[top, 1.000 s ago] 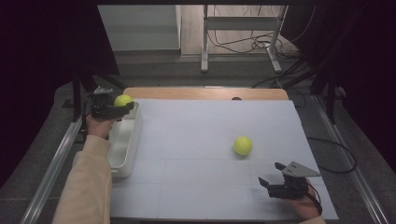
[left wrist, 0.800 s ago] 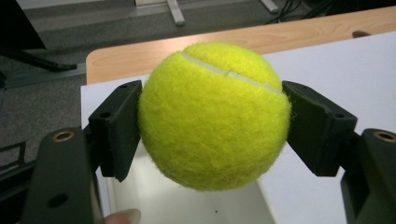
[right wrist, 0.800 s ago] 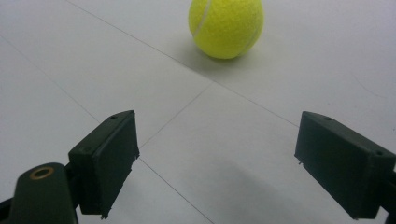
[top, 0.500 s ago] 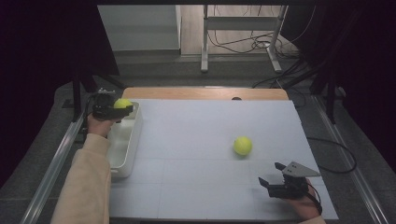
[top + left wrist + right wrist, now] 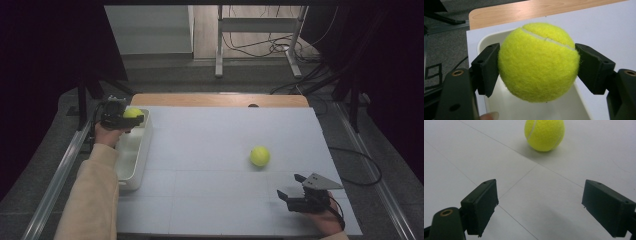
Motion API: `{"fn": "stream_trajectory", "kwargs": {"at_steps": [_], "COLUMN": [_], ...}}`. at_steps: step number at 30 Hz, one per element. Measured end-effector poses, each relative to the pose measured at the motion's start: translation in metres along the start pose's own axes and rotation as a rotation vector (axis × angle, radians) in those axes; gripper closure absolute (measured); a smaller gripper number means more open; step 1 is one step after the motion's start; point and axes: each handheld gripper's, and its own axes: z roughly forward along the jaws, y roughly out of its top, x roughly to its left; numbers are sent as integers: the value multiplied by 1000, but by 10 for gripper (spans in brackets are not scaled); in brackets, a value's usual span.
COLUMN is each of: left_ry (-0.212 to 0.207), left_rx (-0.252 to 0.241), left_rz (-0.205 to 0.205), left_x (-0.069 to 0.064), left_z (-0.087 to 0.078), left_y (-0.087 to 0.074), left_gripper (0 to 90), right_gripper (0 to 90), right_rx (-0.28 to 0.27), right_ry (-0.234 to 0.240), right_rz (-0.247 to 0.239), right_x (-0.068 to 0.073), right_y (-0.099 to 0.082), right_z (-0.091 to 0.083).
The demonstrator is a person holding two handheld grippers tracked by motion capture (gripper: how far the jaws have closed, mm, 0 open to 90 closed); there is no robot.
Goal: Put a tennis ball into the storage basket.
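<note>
The left gripper grips a ball between its fingers, above the tub. The right gripper, fingers wide open and empty, rests on the desk near another ball.

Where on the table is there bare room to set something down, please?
The white table top is bare between the bin and the loose tennis ball, and along the far edge. It is crowded near the right gripper and the bin's far end, where the left gripper holds a ball.
</note>
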Motion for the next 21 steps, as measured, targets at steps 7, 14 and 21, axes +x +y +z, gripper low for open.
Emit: {"fn": "stream_trajectory", "kwargs": {"at_steps": [7, 14, 21], "left_ry": [2, 3, -23], "left_rx": [-6, -16, -73], "left_rz": [-4, 6, -39], "left_x": [1, 1, -1], "left_z": [-2, -4, -12], "left_y": [-1, -1, 1], "left_gripper": [259, 252, 81], "right_gripper": [139, 139, 139], "right_rx": [5, 6, 6], "right_ry": [-3, -4, 1], "right_rz": [-2, -2, 0], "right_x": [0, 0, 0], "right_y": [0, 0, 0], "right_z": [0, 0, 0]}}
